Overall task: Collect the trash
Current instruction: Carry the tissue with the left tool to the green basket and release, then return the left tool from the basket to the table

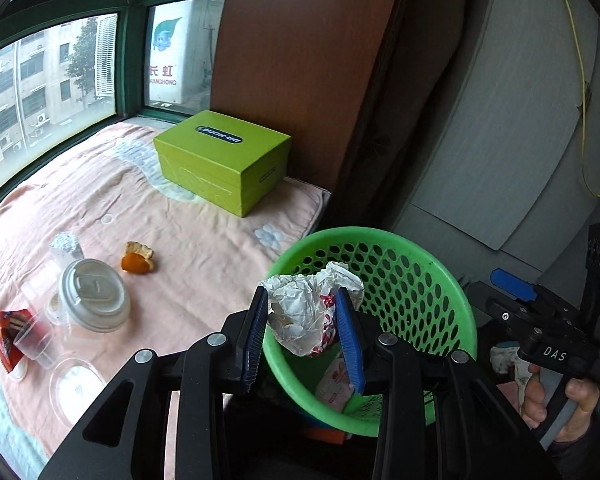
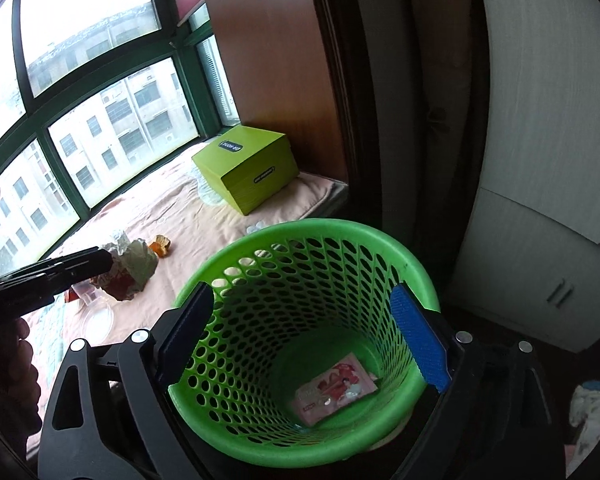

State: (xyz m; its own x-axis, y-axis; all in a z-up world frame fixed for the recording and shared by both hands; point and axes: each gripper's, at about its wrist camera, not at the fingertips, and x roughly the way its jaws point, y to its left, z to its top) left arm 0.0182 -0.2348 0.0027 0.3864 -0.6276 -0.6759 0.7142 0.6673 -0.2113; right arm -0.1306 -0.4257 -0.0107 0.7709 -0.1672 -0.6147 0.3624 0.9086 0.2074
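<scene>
A: Beside the window seat, what is the biggest thing?
B: On the peach blanket [image 1: 204, 236] a lime-green box [image 1: 224, 160] sits in the far corner by the wooden panel. Just off the blanket's near edge stands the green perforated basket [image 1: 432, 276], mouth up, with a pink printed packet [image 2: 334, 388] lying flat on its bottom.

A: And the trash in hand?
B: The left gripper [image 1: 304, 336] is pinching a crumpled white wrapper [image 1: 308, 312] with red print, held over the basket's near rim. The wad's long axis runs up and down between the pads, top flaring toward the basket's far wall.

A: The other gripper?
B: The right gripper [image 2: 300, 340] is spread wide over the basket, nothing between its pads; the basket mouth lies open between them.

A: What remains on the blanket?
B: At the left, a white lidded cup [image 1: 94, 296], clear plastic cups [image 1: 32, 344], a red packet [image 1: 8, 328], and an orange peel [image 1: 138, 260] lying apart in open room.
</scene>
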